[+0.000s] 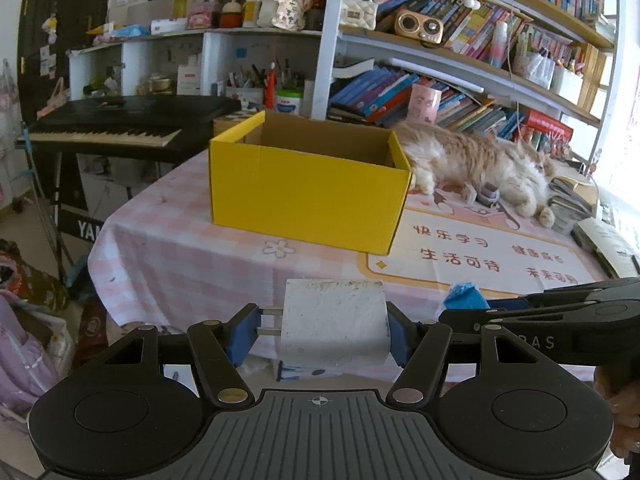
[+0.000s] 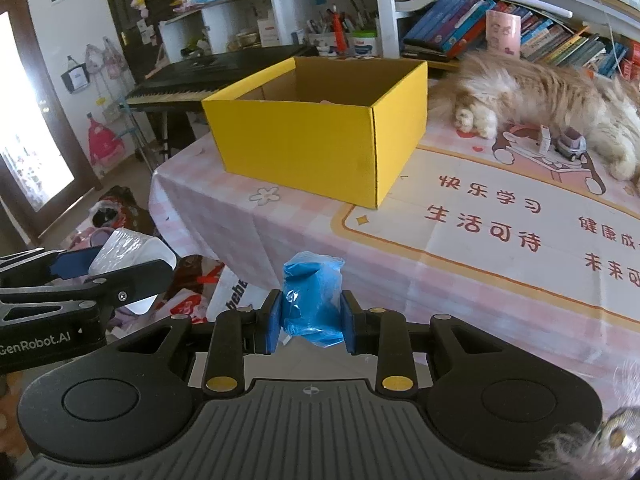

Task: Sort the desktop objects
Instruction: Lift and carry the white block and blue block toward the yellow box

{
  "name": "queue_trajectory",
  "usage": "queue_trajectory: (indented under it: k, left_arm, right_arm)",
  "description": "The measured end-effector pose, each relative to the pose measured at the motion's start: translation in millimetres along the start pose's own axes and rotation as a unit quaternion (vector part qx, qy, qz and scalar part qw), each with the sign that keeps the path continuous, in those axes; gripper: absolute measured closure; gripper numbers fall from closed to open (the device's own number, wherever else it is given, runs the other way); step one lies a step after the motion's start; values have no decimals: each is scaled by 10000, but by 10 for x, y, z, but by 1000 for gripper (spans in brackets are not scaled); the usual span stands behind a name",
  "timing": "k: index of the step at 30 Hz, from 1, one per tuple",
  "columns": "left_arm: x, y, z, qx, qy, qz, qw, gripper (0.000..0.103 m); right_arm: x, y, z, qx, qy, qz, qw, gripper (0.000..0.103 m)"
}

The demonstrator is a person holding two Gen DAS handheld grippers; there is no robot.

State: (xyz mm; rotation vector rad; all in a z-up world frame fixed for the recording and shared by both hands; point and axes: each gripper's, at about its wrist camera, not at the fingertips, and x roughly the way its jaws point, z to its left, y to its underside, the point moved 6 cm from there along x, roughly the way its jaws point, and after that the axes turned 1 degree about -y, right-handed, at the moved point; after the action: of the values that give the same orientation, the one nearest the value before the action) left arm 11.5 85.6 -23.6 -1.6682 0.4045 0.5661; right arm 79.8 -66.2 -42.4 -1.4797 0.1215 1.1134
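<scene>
You are getting bright daylight: a window (image 1: 628, 160) is blowing out at the right edge, and a glass door (image 2: 32, 128) is glaring at left. Edges are bending and darkening, and the nearby fur (image 2: 576, 452) is blurring.

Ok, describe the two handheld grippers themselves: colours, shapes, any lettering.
Both are alike: the left gripper and right gripper have black linkage arms with brass-coloured pivot pins, blue finger pads, two round black discs and a ribbed grey centre plate with a small crosshair mark. White "GenRobot.AI" lettering runs along the side. No cables or sleeves show.
</scene>
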Motion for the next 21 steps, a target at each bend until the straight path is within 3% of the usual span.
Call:
queue_trajectory:
  k: [21]
  left_arm:
    - [170, -80, -50, -91, 89, 95, 9999, 38]
  right_arm:
    - [67, -65, -16, -154, 21, 147, 9998, 76]
